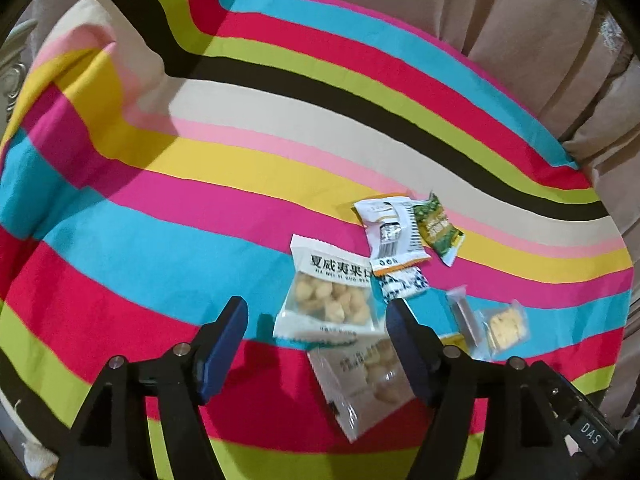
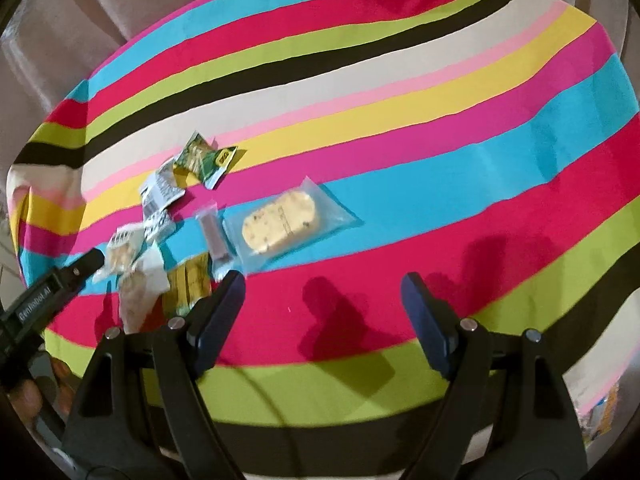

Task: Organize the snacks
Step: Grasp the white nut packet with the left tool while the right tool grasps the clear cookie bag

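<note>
Both tongs wide open and empty: left tongs [image 1: 318, 350] over the nut packets [image 1: 332, 300], right tongs [image 2: 322, 314] over bare striped cloth [image 2: 400, 240].

White nut packet [image 1: 329, 292]: Chinese characters "夏威夷果" over pinyin "XIA WEI YI GUO". Left gripper [image 1: 318, 346] body, 4 o'clock: "DAS". In right wrist view, same gripper at 9 o'clock: "GenRobot AI".
</note>
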Demonstrator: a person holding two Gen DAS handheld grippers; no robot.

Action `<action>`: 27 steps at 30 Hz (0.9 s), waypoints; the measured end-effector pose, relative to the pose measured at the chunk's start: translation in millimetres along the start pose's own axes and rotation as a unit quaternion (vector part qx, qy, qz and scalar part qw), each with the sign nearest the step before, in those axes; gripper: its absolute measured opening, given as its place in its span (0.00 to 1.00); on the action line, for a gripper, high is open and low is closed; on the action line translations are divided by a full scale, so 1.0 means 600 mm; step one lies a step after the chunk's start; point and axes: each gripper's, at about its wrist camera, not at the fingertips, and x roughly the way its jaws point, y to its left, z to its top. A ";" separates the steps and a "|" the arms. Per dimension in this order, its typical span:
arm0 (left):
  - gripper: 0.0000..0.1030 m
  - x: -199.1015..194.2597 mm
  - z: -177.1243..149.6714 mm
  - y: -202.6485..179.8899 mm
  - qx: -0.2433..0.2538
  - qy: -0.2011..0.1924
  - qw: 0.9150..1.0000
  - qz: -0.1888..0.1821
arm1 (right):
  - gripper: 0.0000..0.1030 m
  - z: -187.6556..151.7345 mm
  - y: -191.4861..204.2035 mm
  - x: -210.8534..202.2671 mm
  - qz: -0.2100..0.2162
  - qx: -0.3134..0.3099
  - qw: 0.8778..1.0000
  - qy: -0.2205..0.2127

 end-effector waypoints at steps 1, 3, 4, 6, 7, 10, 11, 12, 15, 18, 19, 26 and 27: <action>0.70 0.006 0.002 -0.002 0.002 0.002 1.000 0.003 | 0.80 0.001 0.005 0.005 -0.002 0.002 1.000 -0.001; 0.71 0.019 0.006 -0.006 0.007 0.006 1.000 0.007 | 0.80 0.001 0.014 0.015 -0.002 0.004 1.000 -0.001; 0.72 0.023 0.006 -0.008 0.010 0.008 1.000 0.011 | 0.80 0.001 0.019 0.019 -0.001 0.005 1.000 0.000; 0.73 0.035 0.008 -0.008 0.014 0.013 1.000 0.019 | 0.80 0.007 0.026 0.032 0.004 0.007 1.000 0.006; 0.73 0.041 0.009 -0.008 0.014 0.018 1.000 0.019 | 0.80 0.010 0.030 0.039 0.008 0.009 1.000 0.009; 0.73 0.052 0.011 -0.008 0.020 0.021 0.999 0.021 | 0.80 0.018 0.041 0.056 0.026 0.012 0.999 0.014; 0.73 0.053 0.011 -0.010 0.026 0.019 0.999 0.025 | 0.80 0.021 0.044 0.060 0.031 0.012 0.999 0.015; 0.73 0.055 0.011 -0.012 0.033 0.017 0.999 0.029 | 0.80 0.024 0.047 0.065 0.037 0.013 0.999 0.016; 0.73 0.055 0.011 -0.013 0.039 0.012 0.999 0.030 | 0.80 0.035 0.053 0.079 0.044 0.019 0.999 0.017; 0.73 0.056 0.012 -0.013 0.041 0.010 0.999 0.028 | 0.80 0.049 0.057 0.093 0.040 0.024 0.999 0.018; 0.73 0.056 0.012 -0.012 0.042 0.008 0.999 0.027 | 0.80 0.054 0.060 0.097 0.037 0.024 0.999 0.016; 0.59 0.056 0.014 -0.004 0.047 -0.005 0.998 0.038 | 0.67 0.066 0.089 0.117 -0.034 -0.035 0.999 0.000; 0.59 0.055 0.015 0.000 0.045 -0.005 0.998 0.035 | 0.64 0.064 0.093 0.118 -0.045 -0.046 0.998 -0.002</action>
